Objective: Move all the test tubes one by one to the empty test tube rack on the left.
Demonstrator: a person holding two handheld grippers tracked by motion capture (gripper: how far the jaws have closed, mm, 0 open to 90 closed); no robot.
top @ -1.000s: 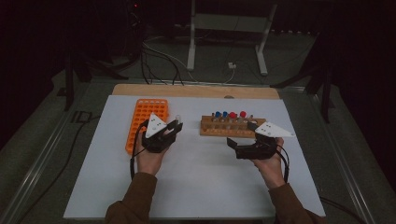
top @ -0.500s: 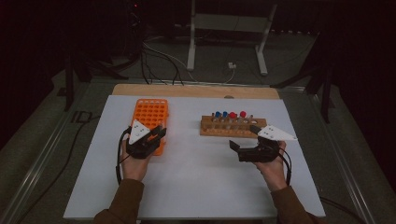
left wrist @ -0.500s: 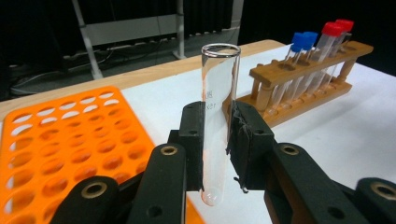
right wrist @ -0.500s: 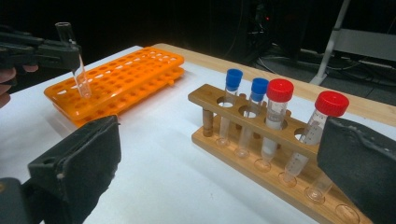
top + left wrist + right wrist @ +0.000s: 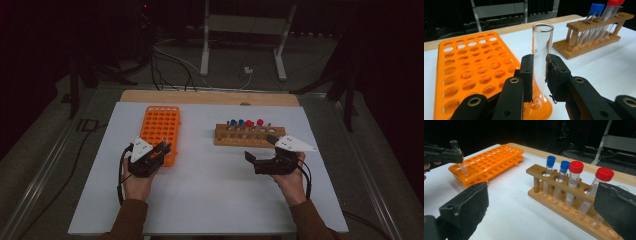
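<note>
I count two racks on the white counter (image 5: 210, 200): one orange rack (image 5: 161, 131) left of centre in the high view, and one wooden rack (image 5: 248, 136) right of centre. The wooden rack holds four capped tubes: two with blue caps (image 5: 551, 160) and two with red caps (image 5: 576, 166), all standing slightly tilted in its holes.

My left hand-held gripper (image 5: 539, 75) has its jaws closed on one clear, uncapped glass tube (image 5: 541, 57). The tube stands upright between the pads, its rounded bottom at the near corner of the orange rack; I cannot tell whether it sits in a hole. In the right gripper view that tube shows at the upper left.

My right hand-held gripper (image 5: 544, 210) has its jaws spread wide with nothing between them, just in front of the wooden rack.
</note>
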